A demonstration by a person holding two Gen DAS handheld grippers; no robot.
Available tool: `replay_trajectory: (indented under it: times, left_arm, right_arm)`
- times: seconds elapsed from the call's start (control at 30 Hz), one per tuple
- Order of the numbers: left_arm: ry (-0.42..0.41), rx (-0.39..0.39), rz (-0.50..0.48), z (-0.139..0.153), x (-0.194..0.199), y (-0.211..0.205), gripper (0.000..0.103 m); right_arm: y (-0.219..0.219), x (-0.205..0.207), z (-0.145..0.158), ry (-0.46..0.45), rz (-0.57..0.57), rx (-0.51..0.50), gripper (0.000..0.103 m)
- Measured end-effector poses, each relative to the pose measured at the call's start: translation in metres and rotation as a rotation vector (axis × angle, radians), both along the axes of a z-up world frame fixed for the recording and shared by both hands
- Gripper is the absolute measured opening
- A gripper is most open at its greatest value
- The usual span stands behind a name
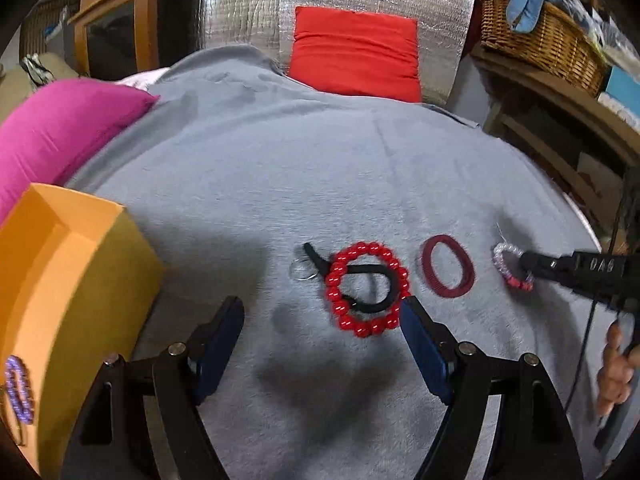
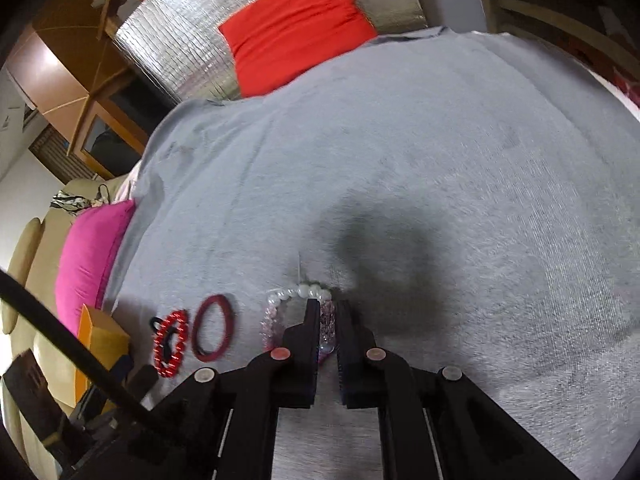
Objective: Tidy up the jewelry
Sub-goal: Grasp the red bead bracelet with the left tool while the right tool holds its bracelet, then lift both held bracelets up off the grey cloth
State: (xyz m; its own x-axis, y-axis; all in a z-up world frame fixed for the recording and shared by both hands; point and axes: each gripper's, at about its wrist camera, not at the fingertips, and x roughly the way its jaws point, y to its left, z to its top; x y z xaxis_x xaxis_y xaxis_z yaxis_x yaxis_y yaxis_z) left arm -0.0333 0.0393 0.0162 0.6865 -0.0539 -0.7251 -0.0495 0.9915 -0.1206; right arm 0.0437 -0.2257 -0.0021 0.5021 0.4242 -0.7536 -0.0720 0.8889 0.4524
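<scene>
On the grey blanket lie a red bead bracelet over a black hair tie, a clear ring, and a dark red band. My left gripper is open just short of the red bracelet. My right gripper is shut on a pink and white bead bracelet, seen in the left wrist view too. An orange box at the left holds a purple bead bracelet.
A magenta cushion lies behind the box. A red cushion leans on silver foil at the back. A wicker basket sits on shelves at the right.
</scene>
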Motion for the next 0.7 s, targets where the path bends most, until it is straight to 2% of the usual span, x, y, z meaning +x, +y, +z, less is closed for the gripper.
replay_trajectory:
  times: [0.1, 0.23, 0.3, 0.43, 0.7]
  left_arm:
    - [-0.002, -0.042, -0.011, -0.002, 0.004, 0.001, 0.077]
    - [0.039, -0.089, -0.033, -0.012, 0.015, 0.001, 0.04]
    - [0.038, -0.072, -0.037, -0.013, 0.016, -0.001, 0.036]
    - [0.041, -0.081, -0.054, -0.013, 0.015, -0.004, 0.012]
    - [0.061, -0.078, -0.101, -0.007, -0.003, -0.005, 0.01]
  right_arm:
    - [-0.002, -0.003, -0.001, -0.011, 0.016, -0.005, 0.008]
    - [0.0, -0.004, -0.002, -0.013, 0.027, -0.01, 0.008]
    - [0.0, -0.002, -0.002, -0.009, 0.027, -0.005, 0.008]
    - [0.0, -0.001, -0.003, -0.011, 0.032, -0.008, 0.009]
    - [-0.003, -0.004, -0.003, -0.005, 0.041, -0.011, 0.008]
